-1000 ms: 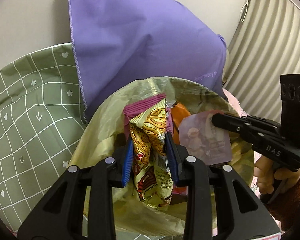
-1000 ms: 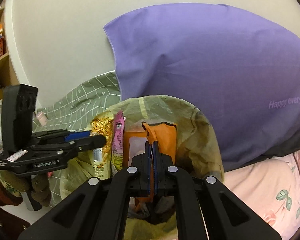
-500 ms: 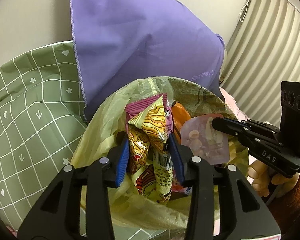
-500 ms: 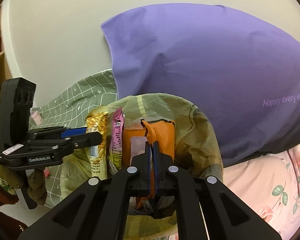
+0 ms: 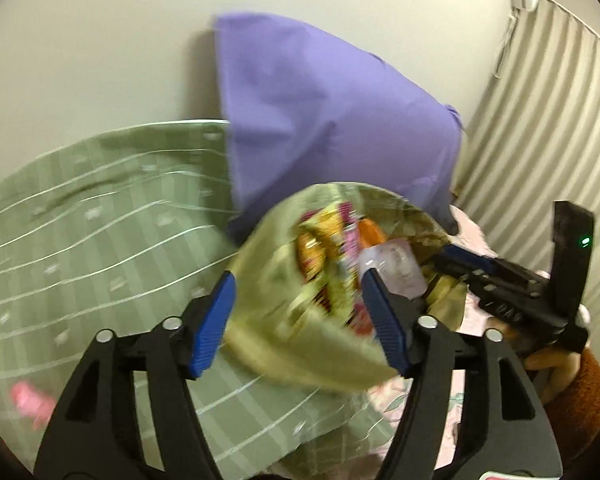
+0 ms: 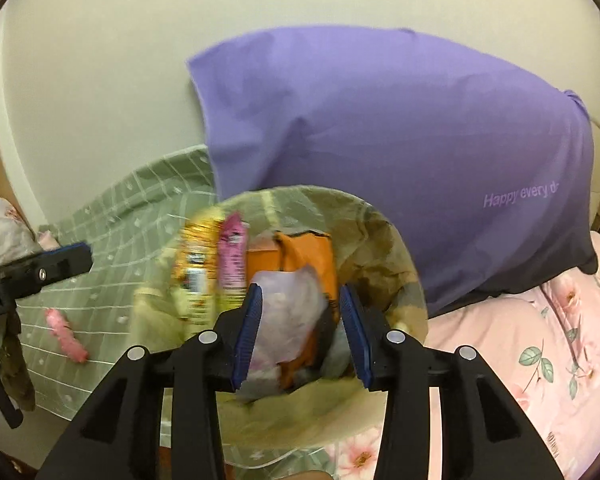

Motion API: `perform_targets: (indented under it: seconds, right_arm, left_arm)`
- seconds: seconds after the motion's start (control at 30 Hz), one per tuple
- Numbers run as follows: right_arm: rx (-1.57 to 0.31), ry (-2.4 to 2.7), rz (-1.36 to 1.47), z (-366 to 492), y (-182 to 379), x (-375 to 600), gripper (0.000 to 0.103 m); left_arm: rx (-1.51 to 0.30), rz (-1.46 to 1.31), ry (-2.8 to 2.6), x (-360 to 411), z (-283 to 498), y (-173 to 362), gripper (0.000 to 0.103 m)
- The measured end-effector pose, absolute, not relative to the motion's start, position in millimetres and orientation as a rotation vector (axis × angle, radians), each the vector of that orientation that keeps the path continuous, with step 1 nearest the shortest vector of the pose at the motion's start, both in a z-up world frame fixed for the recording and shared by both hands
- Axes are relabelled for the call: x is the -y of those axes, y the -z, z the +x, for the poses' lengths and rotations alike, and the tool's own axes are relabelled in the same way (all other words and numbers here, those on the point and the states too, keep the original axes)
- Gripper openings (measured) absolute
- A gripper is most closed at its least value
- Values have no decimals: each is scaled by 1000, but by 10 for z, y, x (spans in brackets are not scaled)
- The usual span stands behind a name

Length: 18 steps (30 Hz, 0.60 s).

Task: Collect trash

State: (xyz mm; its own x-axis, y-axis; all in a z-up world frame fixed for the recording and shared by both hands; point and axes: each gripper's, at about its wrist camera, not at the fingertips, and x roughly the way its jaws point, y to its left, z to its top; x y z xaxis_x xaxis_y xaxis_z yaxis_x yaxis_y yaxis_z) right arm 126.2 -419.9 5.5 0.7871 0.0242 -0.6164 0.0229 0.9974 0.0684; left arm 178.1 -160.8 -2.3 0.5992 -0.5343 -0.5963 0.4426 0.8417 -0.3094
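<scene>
Trash bag, yellow-green, stood open on the bed against the purple pillow. Inside it lay a yellow snack wrapper, a pink wrapper, an orange packet and a pale pouch. Left gripper and right gripper had just been opening; both jaws stood wide over the bag's near side, gripping nothing. A pink scrap lay on the green checked blanket, left of the bag.
</scene>
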Motion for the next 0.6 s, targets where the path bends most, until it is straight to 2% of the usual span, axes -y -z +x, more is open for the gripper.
perform_targets:
  seconds: [0.07, 0.27, 0.6]
  right_arm:
    - [-645, -27, 77, 1085, -141, 4034, 39]
    - [-612, -121, 81, 500, -296, 3459, 39]
    - [-617, -217, 3, -325, -241, 2589, 39]
  left_arm:
    - [-729, -135, 505, 1376, 1565, -13, 74]
    - [-663, -103, 328, 737, 781, -123, 87]
    - [-645, -38, 95, 222, -294, -151, 87]
